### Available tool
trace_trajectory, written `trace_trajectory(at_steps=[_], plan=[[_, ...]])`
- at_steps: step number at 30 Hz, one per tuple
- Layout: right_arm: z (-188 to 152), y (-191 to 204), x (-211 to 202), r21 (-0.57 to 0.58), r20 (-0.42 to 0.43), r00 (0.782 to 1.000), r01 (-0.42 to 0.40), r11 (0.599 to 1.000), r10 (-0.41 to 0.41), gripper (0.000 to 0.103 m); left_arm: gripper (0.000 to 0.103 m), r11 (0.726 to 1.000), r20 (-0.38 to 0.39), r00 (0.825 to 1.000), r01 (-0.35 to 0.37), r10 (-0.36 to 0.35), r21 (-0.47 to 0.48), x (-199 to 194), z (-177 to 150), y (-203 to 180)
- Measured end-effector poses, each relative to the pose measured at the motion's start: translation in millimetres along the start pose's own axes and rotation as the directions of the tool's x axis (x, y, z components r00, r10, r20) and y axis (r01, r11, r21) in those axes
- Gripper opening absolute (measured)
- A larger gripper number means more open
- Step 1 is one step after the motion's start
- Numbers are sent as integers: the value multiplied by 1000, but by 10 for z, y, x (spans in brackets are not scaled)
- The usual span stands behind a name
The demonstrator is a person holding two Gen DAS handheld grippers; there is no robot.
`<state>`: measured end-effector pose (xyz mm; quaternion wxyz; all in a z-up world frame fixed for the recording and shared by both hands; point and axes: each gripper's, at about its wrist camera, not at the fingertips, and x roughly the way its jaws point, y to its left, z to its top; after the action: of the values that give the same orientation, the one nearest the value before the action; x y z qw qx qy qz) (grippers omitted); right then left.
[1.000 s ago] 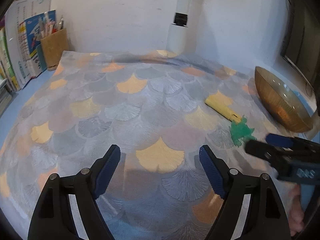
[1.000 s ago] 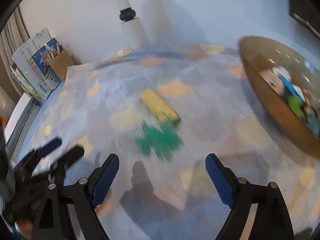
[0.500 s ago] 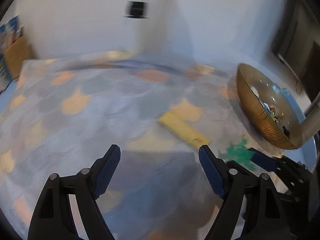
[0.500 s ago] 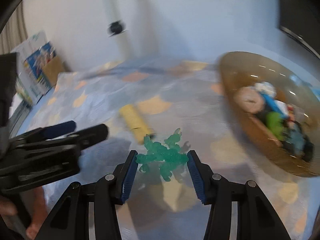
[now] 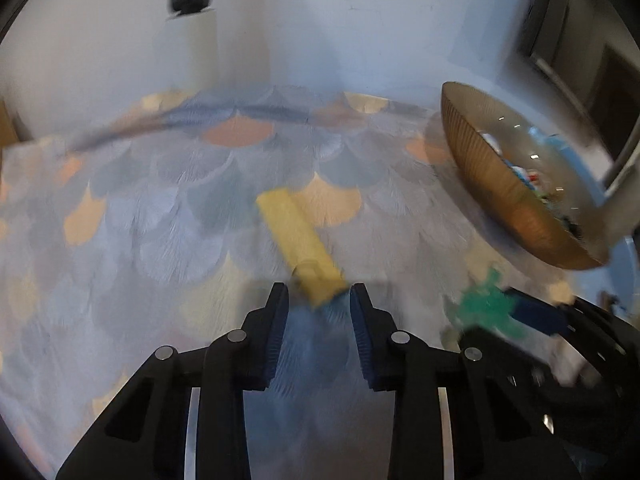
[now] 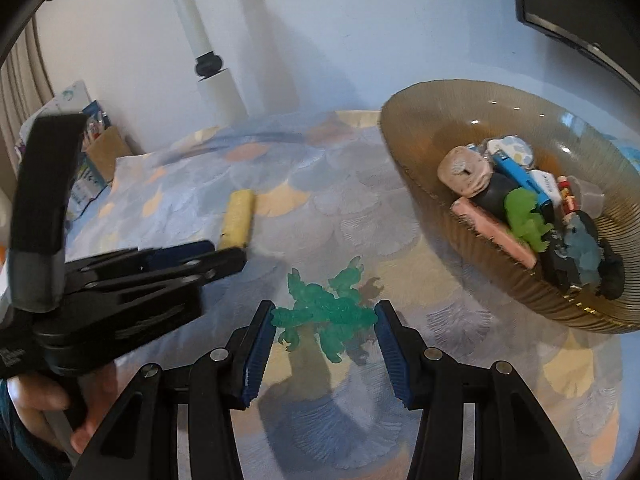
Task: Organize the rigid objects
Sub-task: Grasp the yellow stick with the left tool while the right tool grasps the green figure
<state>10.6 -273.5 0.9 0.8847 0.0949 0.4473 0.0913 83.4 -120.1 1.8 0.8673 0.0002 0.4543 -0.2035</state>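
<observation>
A teal translucent toy figure [image 6: 326, 312] sits between the pads of my right gripper [image 6: 324, 316], which is shut on it and holds it a little above the patterned cloth; it also shows in the left wrist view [image 5: 486, 306]. A yellow block [image 5: 300, 244] lies on the cloth, its near end just in front of my left gripper [image 5: 319, 296], whose jaws are narrowed around that end. The block also shows in the right wrist view [image 6: 238, 220]. A ribbed amber bowl [image 6: 412, 148] with several small objects stands on the right.
The cloth with a fan-scale pattern [image 6: 320, 208] covers the table. A white post with a black collar [image 6: 216, 84] stands at the back by the wall. A cardboard holder with books [image 6: 102, 152] is at the back left. A dark screen [image 6: 580, 12] hangs at the upper right.
My right gripper closed on the teal figure and raised it. My left gripper swung right toward the yellow block and its jaws narrowed around the block's near end.
</observation>
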Motion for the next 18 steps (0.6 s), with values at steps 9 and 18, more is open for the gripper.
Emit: trace_trajectory(at_steps=[9,18], plan=[[-64,64,95,-9,-20,1000,11,1000,-11,53,42,997,-8,998,64,-65,-38,11,25,75],[-90,147,121,-37,-23,998,65,997,-66,66,27,997,39,997,-70,69,12,241,227,-143]])
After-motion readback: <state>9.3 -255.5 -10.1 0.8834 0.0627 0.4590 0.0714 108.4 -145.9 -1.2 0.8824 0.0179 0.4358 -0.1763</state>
